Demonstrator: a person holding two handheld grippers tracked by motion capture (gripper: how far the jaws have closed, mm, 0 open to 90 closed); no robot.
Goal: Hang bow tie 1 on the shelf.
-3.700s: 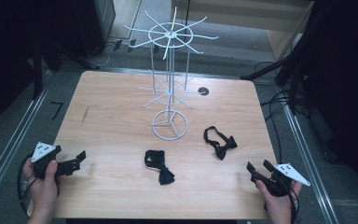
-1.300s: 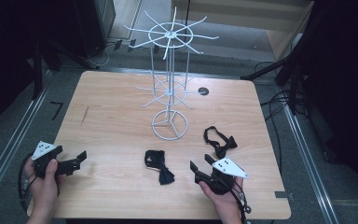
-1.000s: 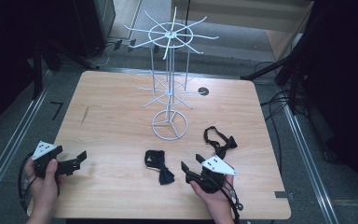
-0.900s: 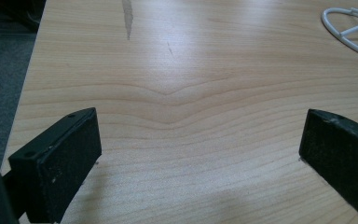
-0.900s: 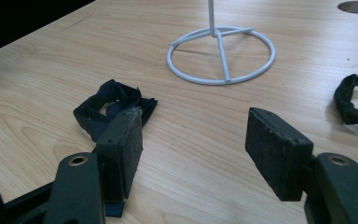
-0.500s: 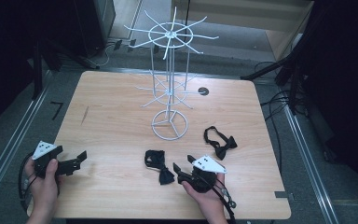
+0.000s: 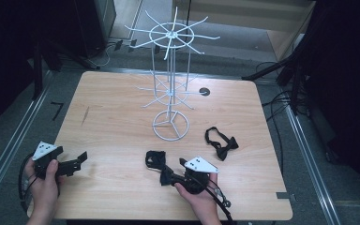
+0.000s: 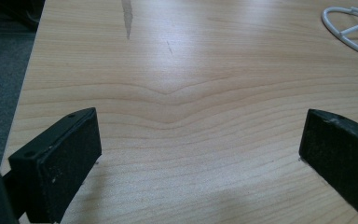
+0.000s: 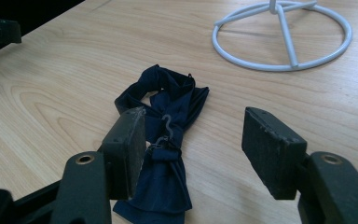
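high view: white wire rack (image 7: 170, 93) mid-table, second bow tie (image 7: 221, 142) to its right, left gripper (image 7: 70, 165) apart near front-left edge | left gripper view: jaws wide over bare table (image 8: 191, 70) | right gripper view: dark-blue bow tie (image 9: 163, 135), crumpled, metal hook showing, between right gripper (image 9: 193, 149) jaws, just closing, unclamped

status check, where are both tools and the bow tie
Right tool open, closing over dark blue bow tie, no grip yet. Left tool open on bare table. Nothing blocking.
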